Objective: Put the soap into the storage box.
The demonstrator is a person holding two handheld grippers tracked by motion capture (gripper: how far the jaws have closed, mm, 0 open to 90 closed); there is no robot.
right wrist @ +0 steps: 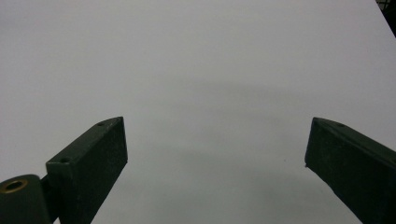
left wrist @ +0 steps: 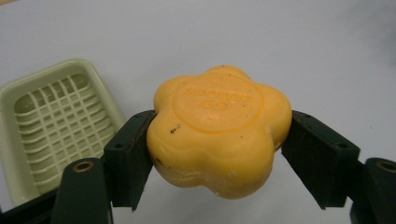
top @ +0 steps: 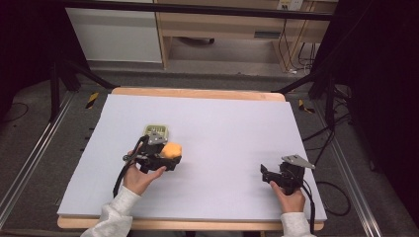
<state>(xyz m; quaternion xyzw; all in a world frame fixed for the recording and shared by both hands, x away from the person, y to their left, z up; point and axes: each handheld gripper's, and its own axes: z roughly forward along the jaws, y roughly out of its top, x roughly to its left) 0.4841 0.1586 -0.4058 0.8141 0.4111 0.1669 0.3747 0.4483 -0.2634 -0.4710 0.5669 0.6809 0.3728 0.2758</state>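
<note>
A flower-shaped orange soap bar [left wrist: 217, 128] sits between the two black jaws of my left gripper [left wrist: 215, 154], which is shut on it. In the high view the soap [top: 172, 149] shows at the tip of the left gripper [top: 170, 157], left of the table's middle. A pale green soap dish [left wrist: 53, 123] with a grid floor lies just left of the soap, empty; in the high view this dish [top: 156, 131] lies beyond the gripper. My right gripper [right wrist: 215, 154] stands open over bare white board, and it appears near the front right [top: 265, 174].
The white board [top: 222, 133] covers the wooden table. The board's front edge runs close to the person's sleeves. Black frame legs and cables stand on the floor at both sides, and a wooden desk stands beyond the table's far edge.
</note>
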